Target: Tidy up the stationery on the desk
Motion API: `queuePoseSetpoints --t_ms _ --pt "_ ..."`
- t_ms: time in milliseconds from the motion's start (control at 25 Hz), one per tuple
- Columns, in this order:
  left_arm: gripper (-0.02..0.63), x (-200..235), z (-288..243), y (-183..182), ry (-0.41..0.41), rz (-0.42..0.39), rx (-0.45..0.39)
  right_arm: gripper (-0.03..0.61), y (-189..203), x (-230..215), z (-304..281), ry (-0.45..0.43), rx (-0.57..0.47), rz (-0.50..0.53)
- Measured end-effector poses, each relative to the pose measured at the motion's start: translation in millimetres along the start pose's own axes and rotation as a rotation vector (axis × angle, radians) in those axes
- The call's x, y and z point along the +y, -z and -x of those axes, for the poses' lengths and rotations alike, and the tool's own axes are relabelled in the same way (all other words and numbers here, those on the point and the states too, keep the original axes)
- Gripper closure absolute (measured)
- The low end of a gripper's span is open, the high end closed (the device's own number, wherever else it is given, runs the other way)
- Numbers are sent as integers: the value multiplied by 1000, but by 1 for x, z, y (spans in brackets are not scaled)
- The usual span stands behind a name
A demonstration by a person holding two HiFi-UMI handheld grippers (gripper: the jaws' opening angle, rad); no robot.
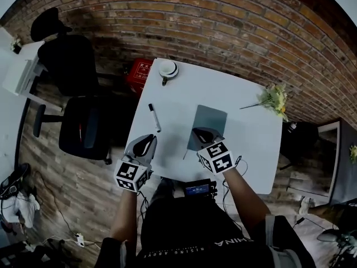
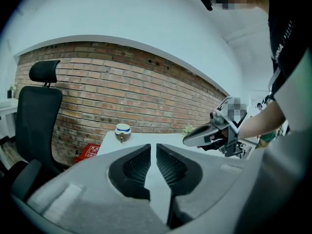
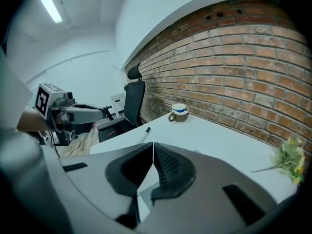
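A black-and-white marker (image 1: 153,118) lies on the white desk (image 1: 245,133), left of a grey notebook (image 1: 211,120). A thin pen (image 1: 185,153) lies by the notebook's near left corner. My left gripper (image 1: 146,140) hovers over the desk's near left edge, below the marker. Its jaws stand almost together with only a thin slit and nothing between them (image 2: 153,147). My right gripper (image 1: 202,133) is over the notebook's near edge, shut and empty (image 3: 152,147). The marker (image 3: 145,132) shows beyond its tips.
A cup (image 1: 168,69) stands at the desk's far left corner. A bunch of yellow flowers (image 1: 273,99) lies at the far right. A black office chair (image 1: 78,116) and a red box (image 1: 138,74) are left of the desk. A brick wall runs behind.
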State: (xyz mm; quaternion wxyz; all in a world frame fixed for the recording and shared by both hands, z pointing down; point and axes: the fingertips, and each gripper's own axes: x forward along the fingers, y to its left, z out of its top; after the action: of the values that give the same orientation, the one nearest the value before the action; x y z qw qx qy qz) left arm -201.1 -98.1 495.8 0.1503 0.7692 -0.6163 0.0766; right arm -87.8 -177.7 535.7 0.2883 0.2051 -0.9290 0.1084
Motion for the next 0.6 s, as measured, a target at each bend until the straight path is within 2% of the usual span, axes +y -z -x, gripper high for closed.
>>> queuePoseSetpoints --t_ms 280,600 --pt "572 38 28 22 -56 26 37 560 -4 39 -68 -40 73 -1" --pt "571 57 68 65 -76 61 120 510 13 74 -134 -35 173 -30"
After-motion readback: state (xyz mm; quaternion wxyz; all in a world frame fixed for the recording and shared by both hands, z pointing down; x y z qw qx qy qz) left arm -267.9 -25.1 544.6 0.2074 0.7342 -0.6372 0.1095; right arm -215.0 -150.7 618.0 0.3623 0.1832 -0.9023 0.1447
